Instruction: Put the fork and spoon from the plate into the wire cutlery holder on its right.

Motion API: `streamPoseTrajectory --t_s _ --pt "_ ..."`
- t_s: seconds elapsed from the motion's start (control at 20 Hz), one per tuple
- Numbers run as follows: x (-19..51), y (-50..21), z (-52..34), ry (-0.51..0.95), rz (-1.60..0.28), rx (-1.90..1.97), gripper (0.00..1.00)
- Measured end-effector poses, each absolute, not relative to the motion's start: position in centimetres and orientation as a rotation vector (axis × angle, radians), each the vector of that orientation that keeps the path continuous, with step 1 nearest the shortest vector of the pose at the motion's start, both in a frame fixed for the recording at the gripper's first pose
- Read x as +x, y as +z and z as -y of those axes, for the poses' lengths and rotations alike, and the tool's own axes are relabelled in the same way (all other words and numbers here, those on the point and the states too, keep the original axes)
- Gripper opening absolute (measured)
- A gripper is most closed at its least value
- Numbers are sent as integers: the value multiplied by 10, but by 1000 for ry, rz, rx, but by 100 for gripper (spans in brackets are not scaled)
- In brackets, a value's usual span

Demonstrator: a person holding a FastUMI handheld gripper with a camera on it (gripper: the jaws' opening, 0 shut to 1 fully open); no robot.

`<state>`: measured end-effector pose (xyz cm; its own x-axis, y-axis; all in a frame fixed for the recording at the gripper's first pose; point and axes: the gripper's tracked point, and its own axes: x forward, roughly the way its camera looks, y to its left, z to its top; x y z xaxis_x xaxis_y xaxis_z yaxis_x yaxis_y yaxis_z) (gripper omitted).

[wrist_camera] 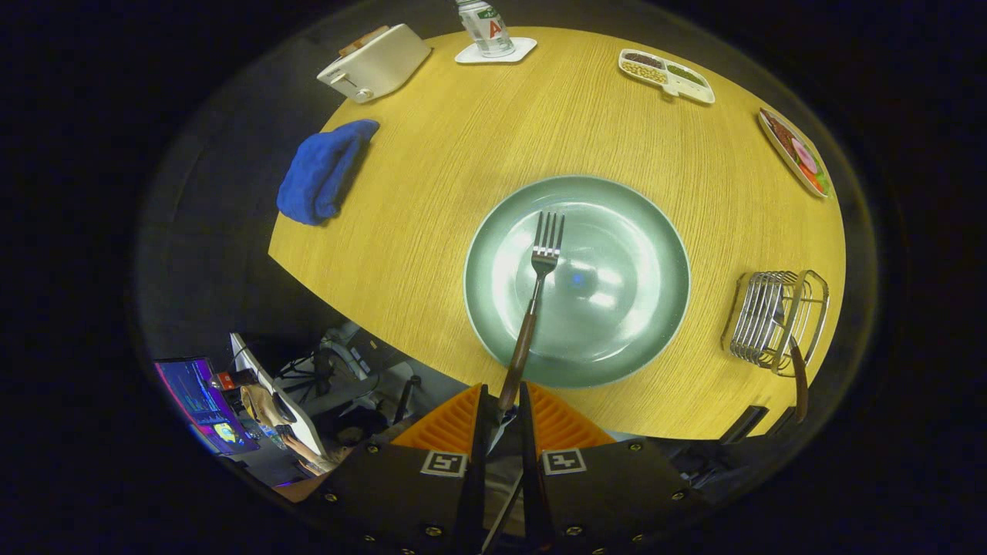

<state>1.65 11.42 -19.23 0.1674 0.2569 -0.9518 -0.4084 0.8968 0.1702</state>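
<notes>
The gripper (501, 401) clenches the fork (533, 297) by its handle, tines pointing ahead; the wire cutlery holder (775, 320) sits off rightward.

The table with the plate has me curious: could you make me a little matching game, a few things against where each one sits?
Things:
1. fork
2. blue cloth
3. wire cutlery holder
4. bottle

Places:
A. on a white coaster
B. right of the plate
C. handle between the tongs, tines over the plate
D. by the table edge, near the toaster

Pairs: 1-C, 2-D, 3-B, 4-A
</notes>
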Motion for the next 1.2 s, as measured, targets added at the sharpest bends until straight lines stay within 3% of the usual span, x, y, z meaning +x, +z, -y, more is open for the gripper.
streamPoseTrajectory --t_s 0.5,1.2 --pt "39 -252 -117 416 -1375 -193 21" --pt "49 -263 -70 387 -1368 -367 21"
